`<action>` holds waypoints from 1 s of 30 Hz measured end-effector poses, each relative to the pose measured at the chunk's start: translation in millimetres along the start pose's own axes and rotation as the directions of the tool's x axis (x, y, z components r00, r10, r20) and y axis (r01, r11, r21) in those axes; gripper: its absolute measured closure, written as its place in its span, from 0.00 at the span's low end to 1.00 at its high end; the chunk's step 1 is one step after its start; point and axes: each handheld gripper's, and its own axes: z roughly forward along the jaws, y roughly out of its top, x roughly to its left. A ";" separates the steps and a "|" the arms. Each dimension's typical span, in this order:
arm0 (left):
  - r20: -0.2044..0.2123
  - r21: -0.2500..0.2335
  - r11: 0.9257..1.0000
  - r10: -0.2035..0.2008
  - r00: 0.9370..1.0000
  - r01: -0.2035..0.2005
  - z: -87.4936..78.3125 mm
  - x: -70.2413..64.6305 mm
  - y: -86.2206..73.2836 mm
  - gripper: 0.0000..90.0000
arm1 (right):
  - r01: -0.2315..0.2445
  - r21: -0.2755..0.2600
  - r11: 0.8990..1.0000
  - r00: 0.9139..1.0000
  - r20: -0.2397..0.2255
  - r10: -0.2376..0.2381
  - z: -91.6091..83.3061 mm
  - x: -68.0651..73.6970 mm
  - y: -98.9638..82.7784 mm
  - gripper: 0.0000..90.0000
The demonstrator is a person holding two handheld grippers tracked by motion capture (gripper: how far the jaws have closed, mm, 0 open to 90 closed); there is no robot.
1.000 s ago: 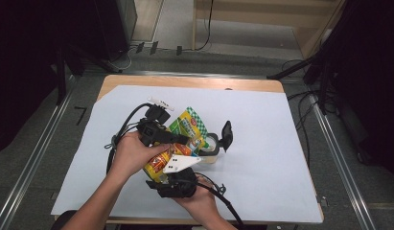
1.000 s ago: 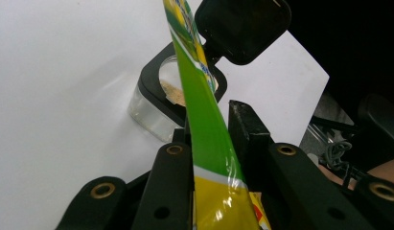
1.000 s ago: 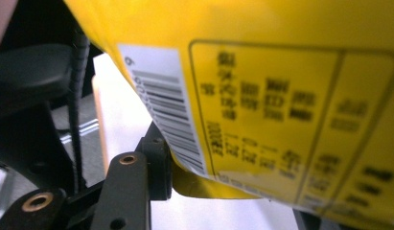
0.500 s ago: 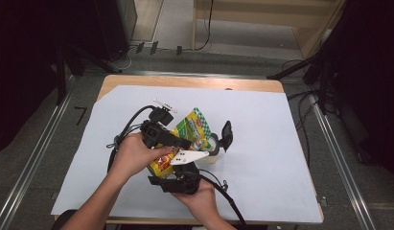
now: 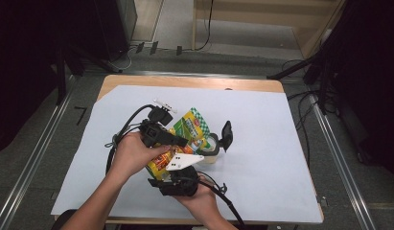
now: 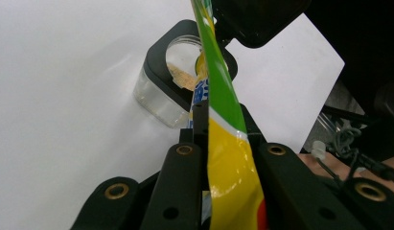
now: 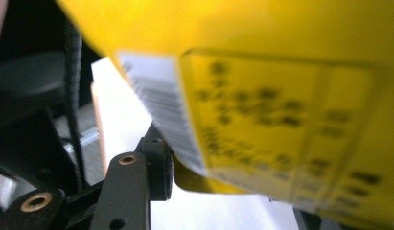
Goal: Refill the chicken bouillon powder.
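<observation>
A yellow and green snack bag [image 5: 189, 128] is held tilted over a small clear jar [image 5: 210, 149] with a black rim. The jar's black flip lid [image 5: 226, 135] stands open. In the left gripper view the bag's [image 6: 229, 158] top end reaches over the jar mouth [image 6: 181, 72], where tan crumbs lie. My left gripper [image 5: 181, 142] [image 6: 204, 112] has just been closing and is shut on the bag's edge. My right gripper [image 5: 175, 167] [image 7: 230, 184] has its jaws on either side of the bag's [image 7: 290, 86] bulging lower end; they have just eased open slightly but still grip it.
A white paper sheet [image 5: 281, 143] covers the wooden table [image 5: 194, 81]. Black cables trail from both grippers, one looping left of the left hand [image 5: 119, 139]. Metal rails run along both table sides, and dark equipment stands beyond.
Both hands keep their place with the bag between them over the jar. The right gripper's grey plate wobbled slightly right and back.
</observation>
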 end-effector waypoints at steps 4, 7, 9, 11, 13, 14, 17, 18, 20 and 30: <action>-0.006 -0.006 1.000 -0.013 1.000 0.013 -3.3 2.0 0.1 0.96 | 0.087 0.017 0.996 0.995 0.045 -0.088 0.5 6.6 1.9 0.60; 0.001 -0.013 1.000 -0.028 1.000 0.028 -4.0 2.6 0.4 0.96 | 0.121 0.027 0.992 0.990 0.064 -0.122 0.9 9.6 3.0 0.62; 0.003 -0.017 0.999 -0.027 1.000 0.027 -3.7 1.7 0.8 0.96 | 0.120 0.028 0.992 0.990 0.068 -0.121 0.7 9.7 3.4 0.63; 0.001 -0.020 0.999 -0.027 1.000 0.027 -3.3 1.2 1.2 0.95 | 0.115 0.029 0.993 0.991 0.069 -0.116 0.6 9.5 3.5 0.64; 0.027 -0.031 0.999 -0.032 0.999 0.033 -3.8 0.7 2.0 0.90 | 0.094 0.013 0.995 0.994 0.055 -0.094 0.0 8.8 3.9 0.65; 0.036 -0.030 0.999 -0.033 0.999 0.034 -5.1 0.7 2.6 0.87 | 0.086 0.005 0.996 0.995 0.048 -0.086 -0.6 8.6 4.5 0.65; 0.055 -0.033 0.998 -0.048 0.997 0.049 -8.6 0.3 4.2 0.81 | 0.057 -0.022 0.998 0.998 0.022 -0.056 -3.3 7.6 7.0 0.65; 0.057 -0.034 0.998 -0.050 0.997 0.052 -9.5 0.2 4.7 0.80 | 0.046 -0.033 0.998 0.999 0.008 -0.046 -3.8 6.5 7.8 0.65; 0.058 -0.021 0.998 -0.063 0.996 0.064 -10.0 0.2 7.4 0.77 | 0.008 -0.048 0.999 1.000 -0.018 -0.009 -4.6 5.5 9.1 0.65; -0.035 0.034 0.999 -0.024 0.999 0.025 -8.5 -2.6 27.3 0.94 | 0.009 -0.045 0.999 1.000 -0.022 -0.010 -6.8 -2.9 17.8 0.65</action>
